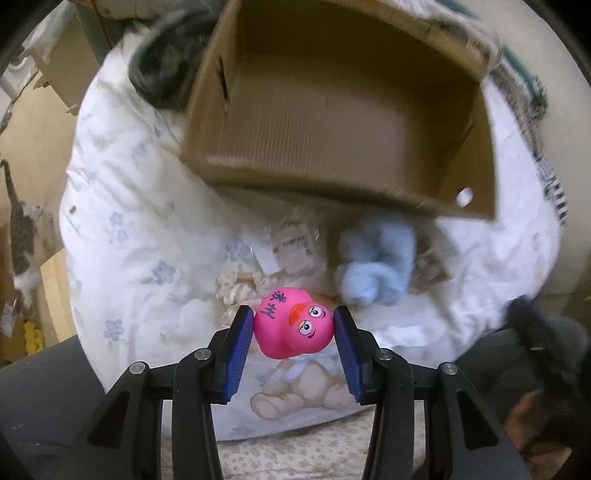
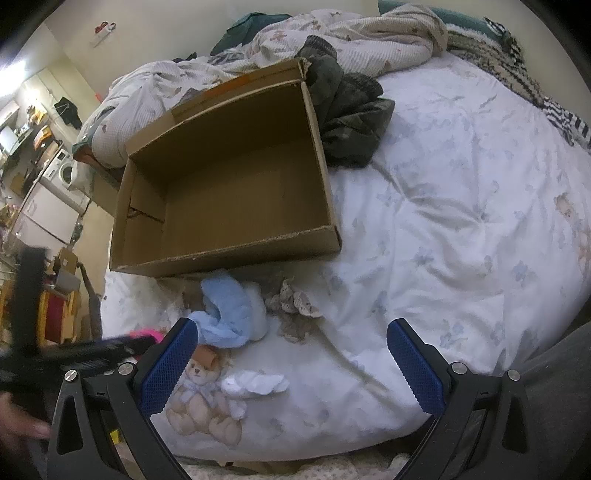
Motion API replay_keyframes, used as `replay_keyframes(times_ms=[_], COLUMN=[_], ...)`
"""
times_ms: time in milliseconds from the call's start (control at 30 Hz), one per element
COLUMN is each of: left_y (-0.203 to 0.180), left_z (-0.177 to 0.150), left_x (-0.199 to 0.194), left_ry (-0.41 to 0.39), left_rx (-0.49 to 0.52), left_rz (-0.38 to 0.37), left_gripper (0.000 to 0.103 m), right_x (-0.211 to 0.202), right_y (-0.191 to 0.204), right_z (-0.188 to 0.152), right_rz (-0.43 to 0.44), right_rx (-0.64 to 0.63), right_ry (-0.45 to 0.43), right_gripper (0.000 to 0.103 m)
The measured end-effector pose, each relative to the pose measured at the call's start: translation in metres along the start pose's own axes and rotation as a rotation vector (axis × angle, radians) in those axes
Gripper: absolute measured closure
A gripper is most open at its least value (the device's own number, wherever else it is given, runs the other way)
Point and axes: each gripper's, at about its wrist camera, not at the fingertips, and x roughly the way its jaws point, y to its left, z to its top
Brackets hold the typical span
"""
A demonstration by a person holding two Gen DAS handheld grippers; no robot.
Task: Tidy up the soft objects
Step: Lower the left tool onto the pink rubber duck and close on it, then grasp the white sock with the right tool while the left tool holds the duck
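My left gripper (image 1: pixel 294 325) is shut on a pink rubber duck (image 1: pixel 293 326), held above the bed in front of an open, empty cardboard box (image 1: pixel 332 122). A light blue fluffy cloth (image 1: pixel 376 269) lies just before the box, with a beige crocheted piece (image 1: pixel 236 284) to its left. In the right wrist view my right gripper (image 2: pixel 291 343) is open and empty above the quilt, near the blue cloth (image 2: pixel 232 314), a beige crocheted piece (image 2: pixel 295 299) and a white sock (image 2: pixel 255 384). The box (image 2: pixel 225 192) sits beyond them. The left gripper (image 2: pixel 74 350) shows blurred at the left edge.
A white floral quilt (image 2: pixel 461 221) covers the bed. A dark green garment (image 2: pixel 347 107) lies beside the box's far corner. Rumpled blankets (image 2: pixel 369 33) pile at the head of the bed. Room clutter and a washing machine (image 2: pixel 62 173) stand at the left.
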Motion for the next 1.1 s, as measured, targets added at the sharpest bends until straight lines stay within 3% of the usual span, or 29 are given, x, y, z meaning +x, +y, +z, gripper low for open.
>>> replay_keyframes(times_ms=[167, 233, 367, 667, 733, 800, 867, 900, 933, 1100], left_y=[0.011, 0.010, 0.017, 0.025, 0.022, 0.021, 0.022, 0.022, 0.023, 0.022], left_z=[0.005, 0.004, -0.001, -0.004, -0.005, -0.005, -0.005, -0.004, -0.004, -0.004], left_x=[-0.026, -0.024, -0.014, -0.013, -0.014, -0.015, -0.015, -0.015, -0.015, -0.012], left_ry=[-0.051, -0.065, -0.046, -0.060, -0.069, -0.077, -0.079, -0.080, -0.080, -0.079], left_rx=[0.016, 0.036, 0.030, 0.014, 0.020, 0.023, 0.023, 0.022, 0.019, 0.016], left_rz=[0.000, 0.027, 0.035, 0.025, 0.027, 0.033, 0.035, 0.038, 0.042, 0.056], left_gripper=[0.062, 0.062, 0.062, 0.062, 0.062, 0.062, 0.062, 0.062, 0.062, 0.062], right_x=[0.013, 0.027, 0.071, 0.110, 0.116, 0.121, 0.120, 0.118, 0.116, 0.106], right_y=[-0.001, 0.002, 0.021, 0.079, 0.085, 0.090, 0.094, 0.096, 0.098, 0.096], right_z=[-0.003, -0.007, -0.024, -0.046, -0.051, -0.057, -0.062, -0.063, -0.064, -0.062], right_rz=[0.051, 0.077, 0.044, -0.070, -0.089, -0.106, -0.115, -0.108, -0.096, -0.076], right_rx=[0.023, 0.023, -0.055, -0.328, -0.358, -0.393, -0.413, -0.415, -0.416, -0.403], right_ry=[0.084, 0.166, 0.361, 0.391, 0.395, 0.406, 0.394, 0.386, 0.378, 0.365], right_gripper=[0.000, 0.000, 0.000, 0.000, 0.010, 0.033, 0.042, 0.055, 0.060, 0.067])
